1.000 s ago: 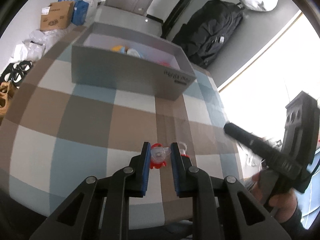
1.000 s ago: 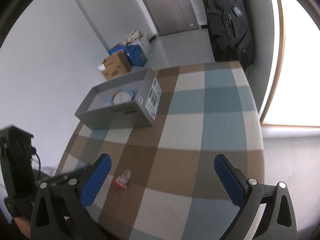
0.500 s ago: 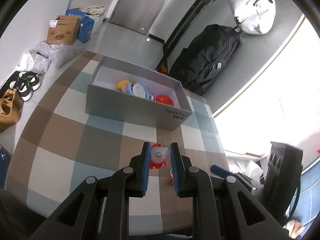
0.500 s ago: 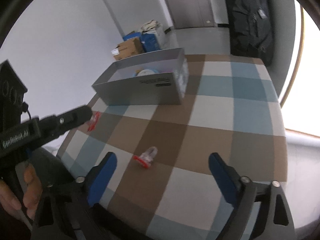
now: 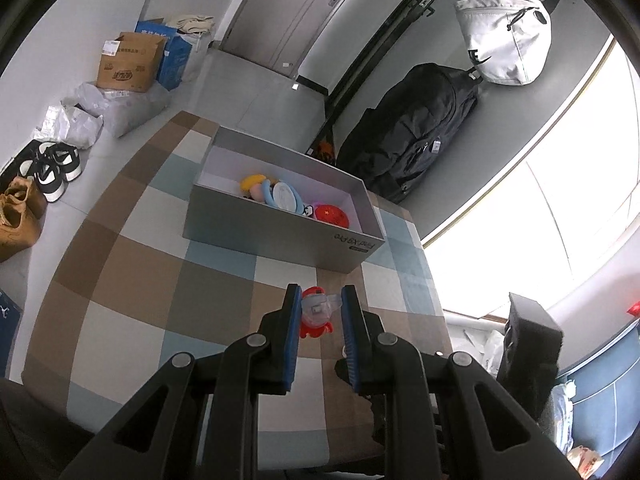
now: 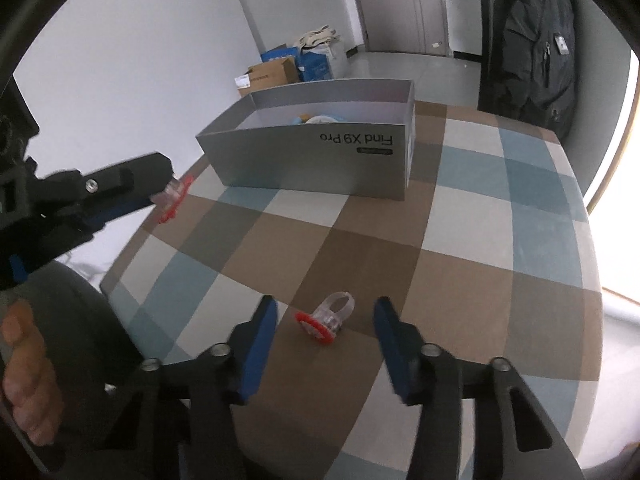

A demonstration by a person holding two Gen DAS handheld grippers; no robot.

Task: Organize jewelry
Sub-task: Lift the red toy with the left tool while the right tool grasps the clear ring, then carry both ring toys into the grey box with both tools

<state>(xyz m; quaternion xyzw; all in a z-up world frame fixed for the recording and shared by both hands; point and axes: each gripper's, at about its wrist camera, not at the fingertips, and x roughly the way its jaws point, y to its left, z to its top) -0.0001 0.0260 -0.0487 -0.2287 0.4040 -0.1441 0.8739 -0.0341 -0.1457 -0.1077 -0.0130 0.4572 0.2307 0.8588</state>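
My left gripper (image 5: pixel 319 306) is shut on a clear plastic ring with a red top (image 5: pixel 315 312) and holds it above the checked tablecloth, short of the grey open box (image 5: pixel 280 236). In the right wrist view the same gripper (image 6: pixel 172 196) and ring (image 6: pixel 170 198) show at the left, above the table edge. My right gripper (image 6: pixel 326 318) is open, its jaws on either side of a second clear ring with a red top (image 6: pixel 326 318) that lies on the cloth. The box (image 6: pixel 320 160) holds several colourful trinkets (image 5: pixel 288 200).
The round table (image 6: pixel 500 240) drops off at the left and front. Beyond it are a black backpack (image 5: pixel 408 148), a white bag (image 5: pixel 504 40), cardboard boxes (image 5: pixel 128 64) and shoes (image 5: pixel 48 168) on the floor.
My left gripper has lifted the ring off the cloth and risen. My right gripper has come down and forward, and its open jaws now flank the second ring.
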